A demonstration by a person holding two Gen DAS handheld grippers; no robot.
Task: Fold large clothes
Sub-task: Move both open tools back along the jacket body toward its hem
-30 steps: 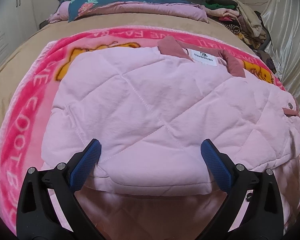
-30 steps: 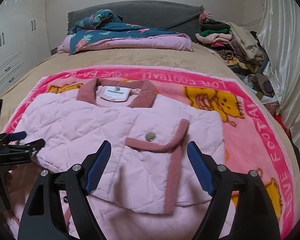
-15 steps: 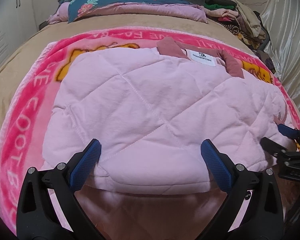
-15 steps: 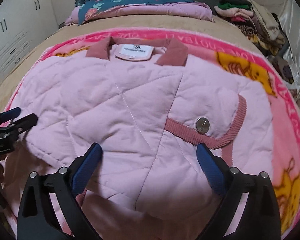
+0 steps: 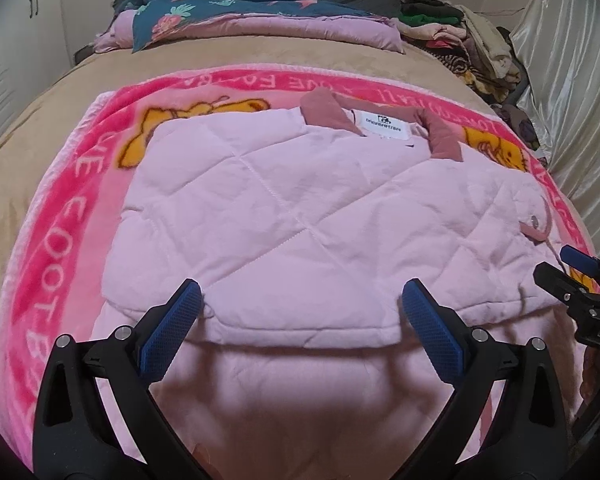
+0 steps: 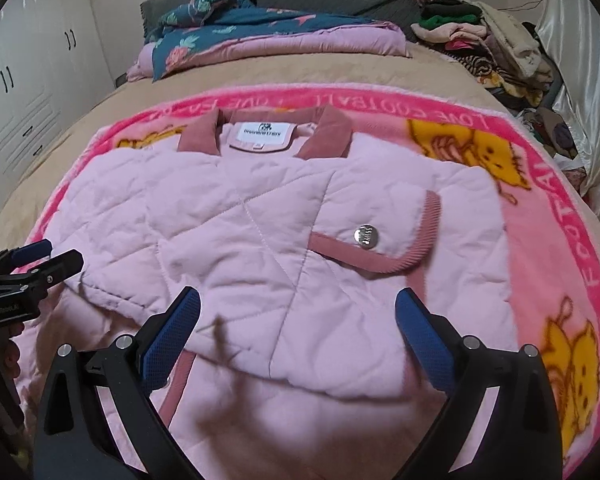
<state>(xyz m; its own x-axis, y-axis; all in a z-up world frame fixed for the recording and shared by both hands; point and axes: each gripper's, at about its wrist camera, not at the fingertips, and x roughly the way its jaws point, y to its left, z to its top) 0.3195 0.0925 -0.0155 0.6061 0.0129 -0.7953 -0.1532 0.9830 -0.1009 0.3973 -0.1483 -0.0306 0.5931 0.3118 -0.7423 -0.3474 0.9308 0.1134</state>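
Nearest, the left gripper (image 5: 302,304) stands wide, holding nothing, above the near folded edge of the pink quilted jacket (image 5: 300,216). The right gripper (image 6: 298,308) has just been opening and stands wide above the same edge, pads clear of the fabric. The jacket lies folded on the pink blanket (image 6: 540,216), centred on the bed (image 6: 440,76), collar (image 6: 332,132) toward the far edge. Beyond, a clothes pile (image 6: 480,40) occupies the bed's far right corner.

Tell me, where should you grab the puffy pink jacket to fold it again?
Probably the near folded edge of the pink jacket, coming from the front. It sits raised and rounded over the layer beneath, so the open left tool and right tool could slip under and pinch it.
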